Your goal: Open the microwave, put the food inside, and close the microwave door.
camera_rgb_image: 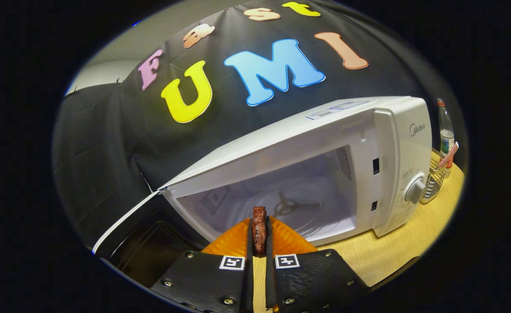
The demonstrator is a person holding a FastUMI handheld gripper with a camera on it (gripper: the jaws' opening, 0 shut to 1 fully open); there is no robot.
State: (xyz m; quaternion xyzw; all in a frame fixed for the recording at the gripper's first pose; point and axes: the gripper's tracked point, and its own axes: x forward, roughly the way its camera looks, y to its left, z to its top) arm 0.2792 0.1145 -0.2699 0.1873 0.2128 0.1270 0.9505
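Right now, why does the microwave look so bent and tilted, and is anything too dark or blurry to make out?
In the gripper view the fisheye lens bows and tilts the microwave; its open cavity is brightly lit and sharp, while the open door falls into shadow. The hand-held gripper, shut on the food, is in focus; the bottle beyond the microwave looks squeezed.

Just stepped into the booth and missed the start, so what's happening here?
A person is working a hand-held gripper, whose fingers are shut on a brown piece of food. The white microwave stands on the wooden table with its door swung open to the left. The food is held just in front of the open cavity, not yet inside. A wire basket and a bottle stand beside the microwave.
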